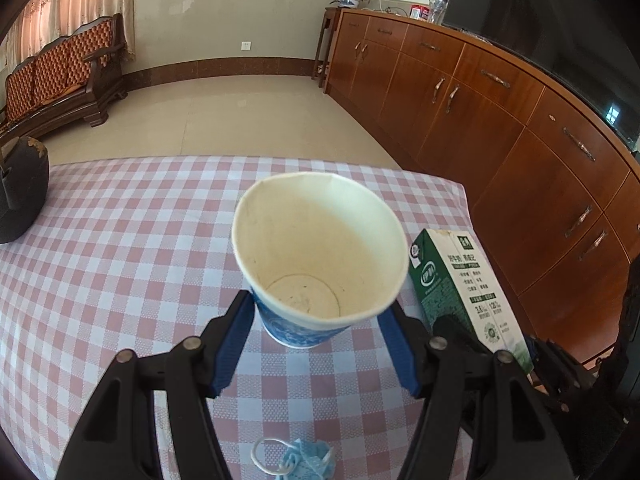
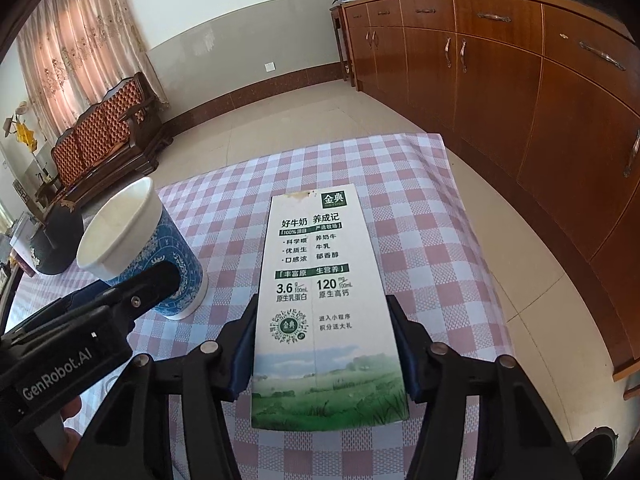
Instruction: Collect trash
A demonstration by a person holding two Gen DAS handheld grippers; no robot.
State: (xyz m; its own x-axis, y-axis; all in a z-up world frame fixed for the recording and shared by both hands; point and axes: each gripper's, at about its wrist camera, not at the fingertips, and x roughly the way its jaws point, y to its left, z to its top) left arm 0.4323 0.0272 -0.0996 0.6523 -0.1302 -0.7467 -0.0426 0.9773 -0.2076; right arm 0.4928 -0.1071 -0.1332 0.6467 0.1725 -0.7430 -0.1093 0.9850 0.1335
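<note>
In the left wrist view, the left gripper sits at the lower centre of the frame, its blue pads pressed against both sides of a paper cup. The cup is blue-patterned outside, stained cream inside, and its mouth tilts toward the camera. Its base is just above or on the checked tablecloth; which one, I cannot tell. A crumpled blue mask with a white ear loop lies on the cloth at the bottom edge, between the gripper arms. A green milk carton stands at the right of the frame, beside the cup. A dark teapot sits at the left edge.

In the right wrist view, the right gripper fills the lower centre, closed on the carton, whose sides touch both pads; the printed face points up at the camera. The cup appears at the left of that frame with a black finger of the left gripper against its wall. A wooden cabinet runs along the right, a bench stands at the upper left.
</note>
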